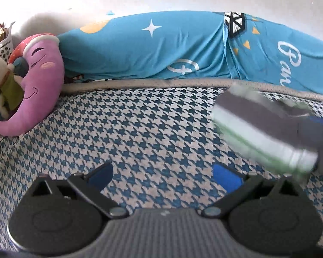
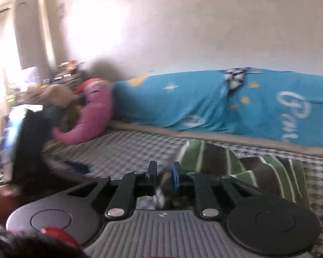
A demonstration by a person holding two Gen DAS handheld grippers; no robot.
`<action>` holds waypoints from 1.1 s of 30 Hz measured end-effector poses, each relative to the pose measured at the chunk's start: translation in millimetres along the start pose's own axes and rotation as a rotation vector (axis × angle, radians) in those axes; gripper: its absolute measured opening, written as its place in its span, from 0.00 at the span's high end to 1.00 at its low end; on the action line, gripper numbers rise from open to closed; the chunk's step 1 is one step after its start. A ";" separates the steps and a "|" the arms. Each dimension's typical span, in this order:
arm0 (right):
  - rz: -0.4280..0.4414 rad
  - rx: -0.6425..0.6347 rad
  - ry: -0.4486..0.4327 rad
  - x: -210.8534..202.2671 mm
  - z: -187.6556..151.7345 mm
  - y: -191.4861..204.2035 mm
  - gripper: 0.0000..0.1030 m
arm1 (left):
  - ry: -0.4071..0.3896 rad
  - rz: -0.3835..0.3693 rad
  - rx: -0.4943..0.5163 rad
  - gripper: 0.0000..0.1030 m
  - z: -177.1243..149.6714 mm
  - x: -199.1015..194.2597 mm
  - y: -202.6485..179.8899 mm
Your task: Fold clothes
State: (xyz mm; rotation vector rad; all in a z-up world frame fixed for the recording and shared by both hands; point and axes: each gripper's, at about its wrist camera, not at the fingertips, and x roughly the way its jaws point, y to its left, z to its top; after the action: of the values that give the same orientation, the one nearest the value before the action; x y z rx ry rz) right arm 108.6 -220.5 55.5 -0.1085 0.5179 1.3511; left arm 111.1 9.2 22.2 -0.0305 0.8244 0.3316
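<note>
A striped garment (image 1: 262, 129), in grey, white and green bands, shows blurred at the right of the left wrist view, above the houndstooth mattress (image 1: 140, 129). My left gripper (image 1: 163, 172) is open over bare mattress, nothing between its blue-padded fingers. In the right wrist view the same striped garment (image 2: 247, 172) lies bunched on the mattress (image 2: 129, 148), and my right gripper (image 2: 164, 172) is shut on a fold of it, cloth pinched between the pads.
A blue quilt (image 1: 161, 47) with stars and lettering lies rolled along the wall behind the mattress. A purple moon-shaped plush (image 1: 38, 81) and another soft toy (image 1: 2, 75) sit at the left end. A dark upright object (image 2: 25, 142) stands at the left in the right wrist view.
</note>
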 end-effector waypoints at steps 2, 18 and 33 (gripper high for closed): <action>0.003 -0.015 -0.017 -9.2 -0.4 7.6 0.84 | 0.000 0.007 0.006 0.00 -3.5 -3.4 1.4; -0.443 0.232 0.127 -34.2 -38.4 -79.1 0.34 | 0.051 -0.069 0.127 0.00 -38.9 -9.3 -41.2; -0.471 0.431 0.102 -5.5 -58.6 -119.1 0.78 | 0.071 -0.069 0.137 0.00 -40.9 -1.1 -55.4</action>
State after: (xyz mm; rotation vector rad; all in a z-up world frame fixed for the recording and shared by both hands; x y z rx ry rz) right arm 203.6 -274.6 -20.0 0.0538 0.8033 0.7581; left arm 97.9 -50.0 -10.5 0.0574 0.9126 0.2099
